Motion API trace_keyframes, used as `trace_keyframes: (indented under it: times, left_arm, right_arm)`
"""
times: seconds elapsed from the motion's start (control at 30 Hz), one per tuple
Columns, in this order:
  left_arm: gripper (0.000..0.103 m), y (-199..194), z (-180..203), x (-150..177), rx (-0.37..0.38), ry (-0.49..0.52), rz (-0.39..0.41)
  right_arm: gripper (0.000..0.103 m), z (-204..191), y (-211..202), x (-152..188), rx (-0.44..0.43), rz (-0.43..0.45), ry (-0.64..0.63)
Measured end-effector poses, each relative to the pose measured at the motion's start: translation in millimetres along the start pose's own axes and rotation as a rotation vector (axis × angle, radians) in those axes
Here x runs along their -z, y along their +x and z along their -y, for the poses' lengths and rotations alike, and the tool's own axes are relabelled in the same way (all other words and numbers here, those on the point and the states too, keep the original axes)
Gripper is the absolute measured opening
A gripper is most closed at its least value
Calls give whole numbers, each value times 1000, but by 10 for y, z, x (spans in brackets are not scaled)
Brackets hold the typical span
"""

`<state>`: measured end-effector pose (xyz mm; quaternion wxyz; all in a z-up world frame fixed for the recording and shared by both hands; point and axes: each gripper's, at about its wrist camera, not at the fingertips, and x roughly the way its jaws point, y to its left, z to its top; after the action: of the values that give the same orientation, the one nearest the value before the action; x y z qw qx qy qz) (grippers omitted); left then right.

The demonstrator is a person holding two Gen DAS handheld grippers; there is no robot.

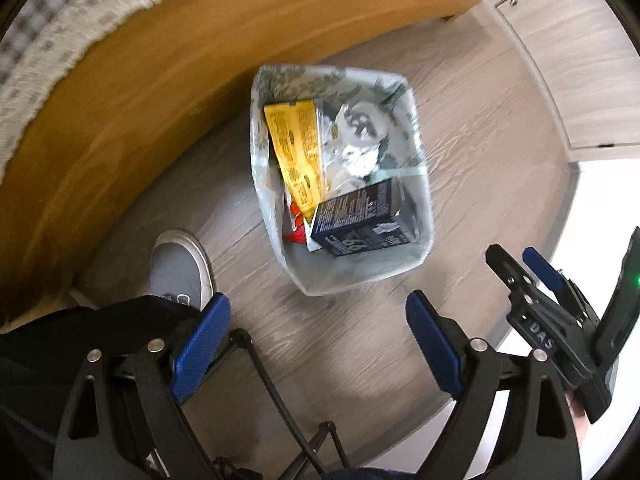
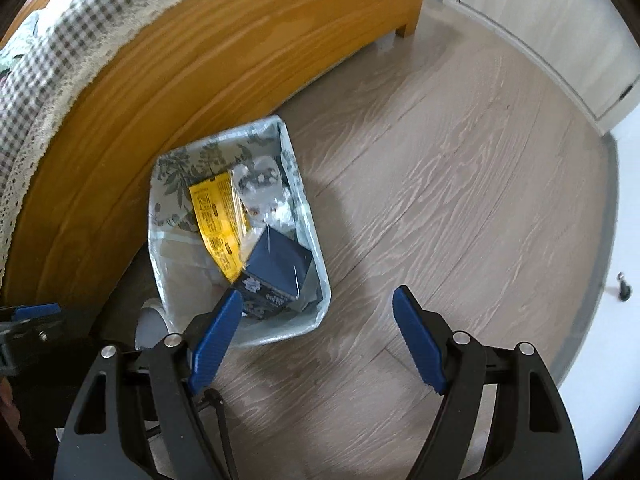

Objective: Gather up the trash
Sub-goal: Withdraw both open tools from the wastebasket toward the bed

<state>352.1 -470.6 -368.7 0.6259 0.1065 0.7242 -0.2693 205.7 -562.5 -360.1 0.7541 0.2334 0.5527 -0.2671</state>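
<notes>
Both my grippers hang above the floor, pointing steeply down at the trash bin. My left gripper is spread wide, nothing between the blue pads. My right gripper is also wide apart and empty.

In the left wrist view the bin sits centre frame, straight ahead of the left fingertips, with bare floor between. In the right wrist view it lies left of centre, its near corner partly behind my left-hand blue pad, so the bin is off to the left of that gripper's line. I judge the left gripper better lined up with it.

The bin is rectangular; its long axis runs roughly up and down the left wrist frame, tilted slightly. Inside: yellow box along the left wall, dark blue carton at the near end, crumpled wrappers upper right, a red scrap under the yellow box.

Around: the wooden bed frame just beside the bin, upper left; checked bedspread above it; my grey shoe lower left, near the bin but apart. No loose trash is visible on the floor.
</notes>
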Motion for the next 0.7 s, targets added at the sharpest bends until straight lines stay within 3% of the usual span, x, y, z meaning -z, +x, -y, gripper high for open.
trace_keyframes:
  times: [0.13, 0.33, 0.5, 0.7]
  left_arm:
    - [86, -424, -52, 43, 29, 36, 83]
    - [86, -1366, -320, 103, 60, 69, 313]
    - [86, -2060, -815, 190, 21, 36, 503]
    - [86, -2591, -1646, 342, -30, -71, 638]
  right_arm:
    - [74, -154, -307, -117, 22, 57, -18]
    - [75, -535, -734, -270, 48, 143, -83]
    - [74, -1004, -1106, -421, 14, 249, -139]
    - [74, -1887, -1451, -622, -49, 348, -253]
